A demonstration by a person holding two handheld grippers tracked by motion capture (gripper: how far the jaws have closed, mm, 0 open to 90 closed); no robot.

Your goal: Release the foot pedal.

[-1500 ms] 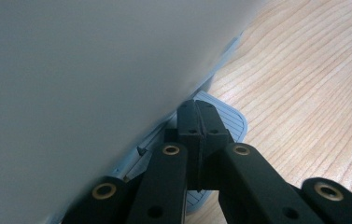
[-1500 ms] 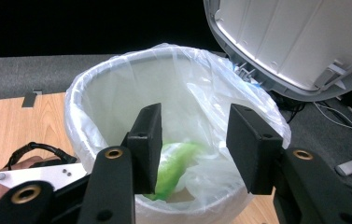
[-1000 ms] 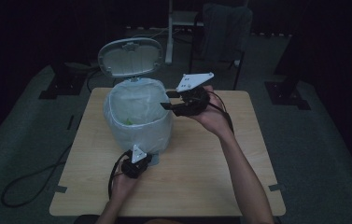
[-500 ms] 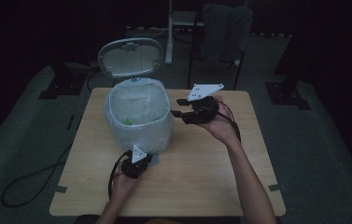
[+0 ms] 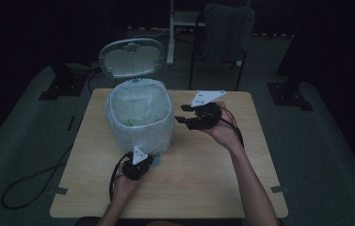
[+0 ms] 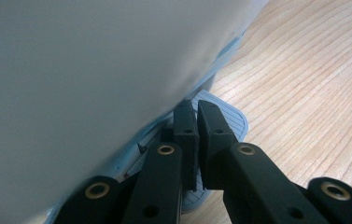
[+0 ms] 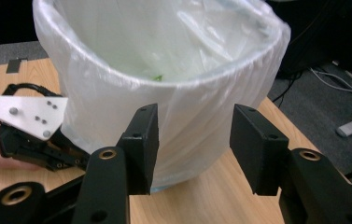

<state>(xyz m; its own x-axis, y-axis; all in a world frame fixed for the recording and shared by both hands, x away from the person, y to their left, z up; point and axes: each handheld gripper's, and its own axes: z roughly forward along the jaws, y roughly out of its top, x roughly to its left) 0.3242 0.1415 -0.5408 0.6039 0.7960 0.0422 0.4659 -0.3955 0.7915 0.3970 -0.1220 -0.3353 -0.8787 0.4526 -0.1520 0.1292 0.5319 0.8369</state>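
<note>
Over the last second the right gripper (image 5: 181,113) drew back from above the rim of the white plastic pedal bin lined with a translucent bag (image 5: 140,120) to a spot beside the bin's right flank, off the bin altogether. Its jaws stood wide apart and held nothing. That suggested a drop had just been made: a small green scrap (image 5: 129,123) lay inside the bin, low against the liner. The bin's grey oval lid (image 5: 132,57) stood raised behind the bin, which fitted with the left gripper (image 5: 146,162) pressing down at the bin's front foot. The bin itself sat at the back left of the pale wooden table (image 5: 203,183).

The left gripper view gave what the high view could not: the two black jaws were brought together, almost touching, with nothing between them, resting on the ribbed light-blue foot pedal (image 6: 229,119) right under the bin wall. Judging by that, the lid would likely fall once this pressure was lifted.

The right gripper view showed the bin's outer wall and bag rim close up between its parted jaws, with the left gripper seen beside the bin's base, and a green speck (image 7: 158,77) just inside the rim.
</note>
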